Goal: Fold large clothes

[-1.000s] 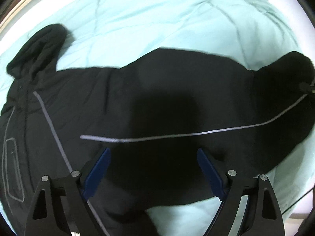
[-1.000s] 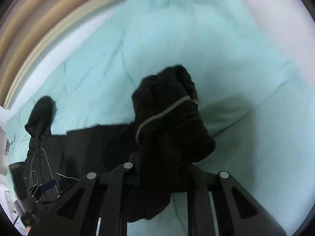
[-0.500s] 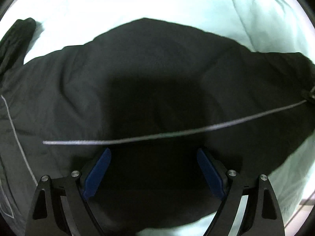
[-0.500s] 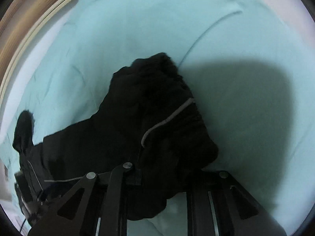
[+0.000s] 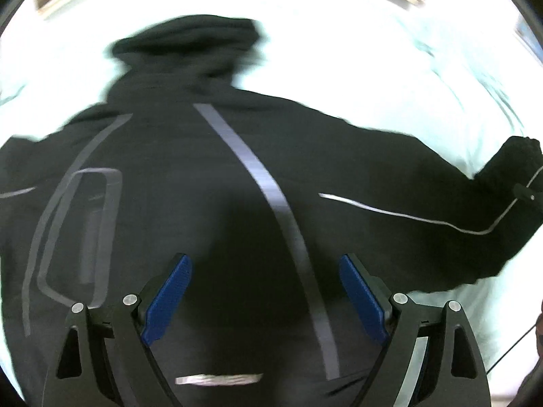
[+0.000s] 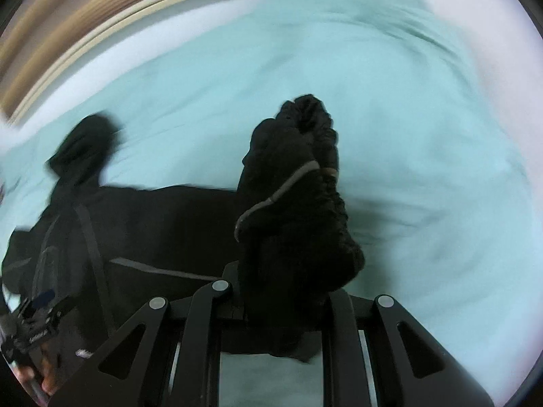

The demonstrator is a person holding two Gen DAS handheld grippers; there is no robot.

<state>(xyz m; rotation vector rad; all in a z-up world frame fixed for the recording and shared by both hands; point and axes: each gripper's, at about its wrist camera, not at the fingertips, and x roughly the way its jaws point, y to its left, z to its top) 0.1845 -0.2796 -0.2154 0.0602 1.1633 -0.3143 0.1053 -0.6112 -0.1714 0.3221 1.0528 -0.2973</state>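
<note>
Black jacket point(image 5: 237, 186) hem logo blurred, possibly unreadable; left gripper point(image 5: 264, 291) spread wide, empty; right gripper point(image 6: 288, 271) clamps sleeve point(image 6: 298, 183).

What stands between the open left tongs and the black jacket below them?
Nothing visible. The left tongs hang open above the jacket, with only bare cloth between the blue pads. The right tongs hold its sleeve.

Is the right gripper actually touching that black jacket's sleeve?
Touching. In the right wrist view the bunched sleeve rises straight out from between the closed fingers of the right gripper, clamped there above the green bedcover.
</note>
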